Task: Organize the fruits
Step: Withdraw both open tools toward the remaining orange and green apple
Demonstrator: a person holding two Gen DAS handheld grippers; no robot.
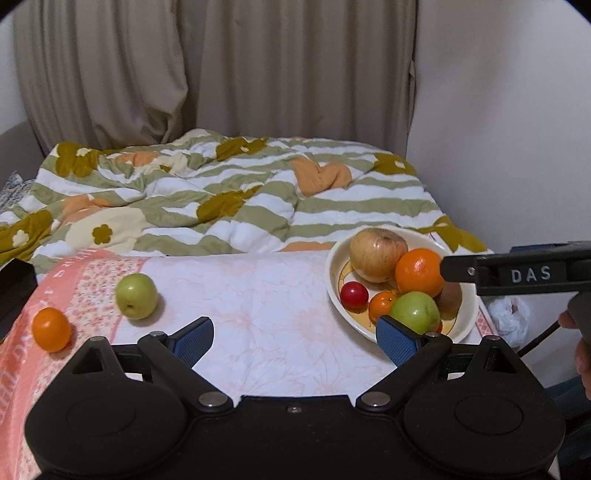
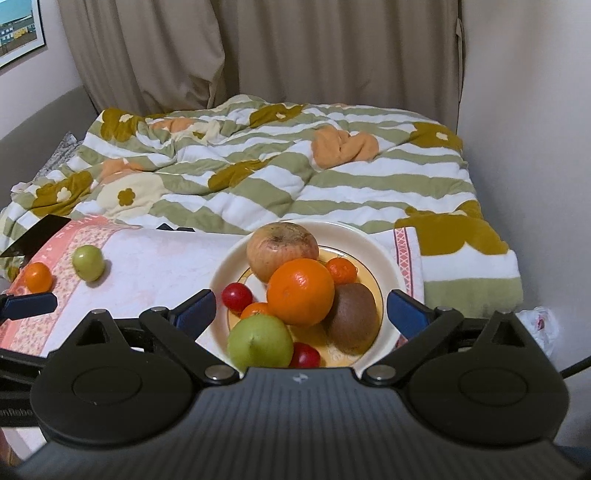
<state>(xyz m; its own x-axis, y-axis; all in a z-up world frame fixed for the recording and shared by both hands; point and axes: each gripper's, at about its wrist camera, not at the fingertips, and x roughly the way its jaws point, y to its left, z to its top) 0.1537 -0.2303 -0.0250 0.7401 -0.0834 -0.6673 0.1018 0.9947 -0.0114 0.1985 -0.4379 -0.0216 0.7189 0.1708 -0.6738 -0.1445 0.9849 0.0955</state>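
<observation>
A striped floral quilt (image 2: pixel 280 177) lies rumpled before beige curtains (image 2: pixel 280 51); perhaps a framed picture (image 2: pixel 18 33) hangs left.

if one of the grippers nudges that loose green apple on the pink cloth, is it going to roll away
Probably yes. The green apple looks round and smooth, sitting free on the pink cloth, so a sideways push would likely send it rolling, maybe toward the small orange beside it. The soft cloth may slow it somewhat. Its glossy skin could slip between flat pads unless gripped across the middle.
</observation>
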